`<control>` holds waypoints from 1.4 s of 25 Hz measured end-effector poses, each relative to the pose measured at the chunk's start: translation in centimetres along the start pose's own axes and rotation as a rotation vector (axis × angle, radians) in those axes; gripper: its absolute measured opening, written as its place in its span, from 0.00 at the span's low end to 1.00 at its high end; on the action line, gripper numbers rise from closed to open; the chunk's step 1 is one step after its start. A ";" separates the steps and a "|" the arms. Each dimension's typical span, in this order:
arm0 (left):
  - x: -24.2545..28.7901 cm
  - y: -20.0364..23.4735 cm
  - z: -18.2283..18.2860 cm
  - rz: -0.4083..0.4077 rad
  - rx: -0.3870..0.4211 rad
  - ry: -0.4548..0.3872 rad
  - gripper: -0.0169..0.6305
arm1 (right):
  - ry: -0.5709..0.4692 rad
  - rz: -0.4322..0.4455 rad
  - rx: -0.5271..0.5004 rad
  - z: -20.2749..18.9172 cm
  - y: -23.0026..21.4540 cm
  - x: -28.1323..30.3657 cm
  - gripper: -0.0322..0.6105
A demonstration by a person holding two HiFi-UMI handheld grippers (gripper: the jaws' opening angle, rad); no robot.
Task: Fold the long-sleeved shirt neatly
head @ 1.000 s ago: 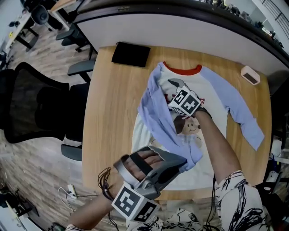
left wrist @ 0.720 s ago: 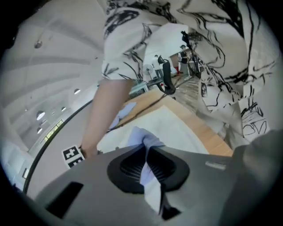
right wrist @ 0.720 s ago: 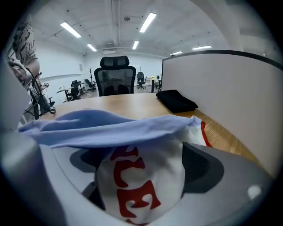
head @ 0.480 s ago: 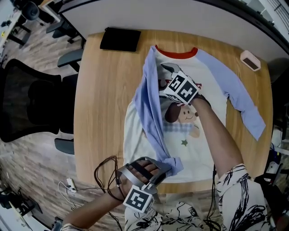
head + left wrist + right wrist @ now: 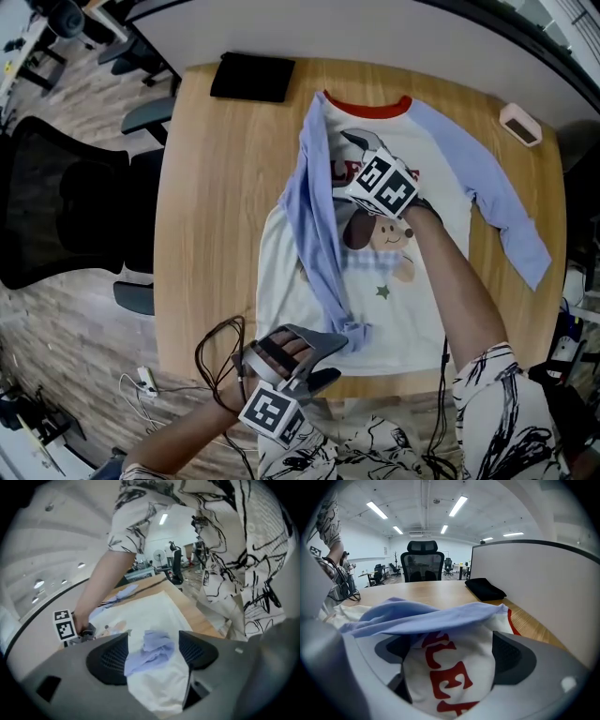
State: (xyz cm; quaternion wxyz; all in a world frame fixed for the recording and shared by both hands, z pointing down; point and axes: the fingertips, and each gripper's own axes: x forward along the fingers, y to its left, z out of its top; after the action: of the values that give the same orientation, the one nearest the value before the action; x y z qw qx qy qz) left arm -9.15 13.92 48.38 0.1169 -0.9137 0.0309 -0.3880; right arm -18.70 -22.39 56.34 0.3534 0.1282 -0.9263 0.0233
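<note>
The long-sleeved shirt [image 5: 412, 309], white with a red collar and blue sleeves, lies flat on the wooden table [image 5: 211, 197]. Its left sleeve [image 5: 314, 225] is folded down over the body, and the cuff [image 5: 356, 333] rests near the bottom hem. My left gripper [image 5: 336, 361] sits at that hem. Its jaws are opening, and the crumpled cuff [image 5: 157, 644] lies loose between the pads without being pressed. My right gripper [image 5: 349, 161] stands open on the chest by the folded shoulder, with the red lettering [image 5: 450, 677] between its jaws. The right sleeve [image 5: 497, 206] lies spread out.
A black pouch [image 5: 251, 77] lies at the table's far left, and a small pinkish box [image 5: 518, 125] at its far right. A black office chair [image 5: 66, 216] stands left of the table. Cables [image 5: 220, 361] hang by my left wrist. A partition wall runs behind the table.
My left gripper carried the blue cuff down toward the near hem, lowered it onto the shirt, and its jaws parted off it. The right gripper stayed on the chest.
</note>
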 end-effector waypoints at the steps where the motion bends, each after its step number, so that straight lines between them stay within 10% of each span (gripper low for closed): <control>1: -0.6 0.9 0.7 0.040 -0.034 -0.033 0.51 | 0.001 -0.005 0.002 -0.1 0.0 -0.4 0.91; 4: -3.0 4.4 2.2 0.217 -0.130 -0.128 0.05 | 0.015 -0.013 0.008 -0.8 0.5 -1.8 0.87; 10: -11.0 10.6 5.6 0.570 -0.333 -0.322 0.03 | 0.036 -0.105 0.033 -2.3 0.9 -6.8 0.58; 21: -22.0 15.1 15.0 0.977 -0.299 -0.442 0.03 | -0.278 -0.389 0.184 -0.3 3.3 -27.2 0.11; 30: -19.8 18.2 20.3 1.004 -0.542 -0.529 0.04 | -0.419 -0.663 0.278 -4.5 6.8 -46.1 0.06; 35: -15.5 20.3 24.3 0.873 -0.471 -0.635 0.04 | -0.496 -0.829 0.431 -10.4 7.7 -54.9 0.06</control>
State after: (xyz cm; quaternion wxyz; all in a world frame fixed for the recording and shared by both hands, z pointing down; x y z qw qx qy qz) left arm -1.86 1.08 16.38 0.0631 -0.8891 0.4533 0.0058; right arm 25.52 -1.46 28.19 0.0689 0.5552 -0.8279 0.0407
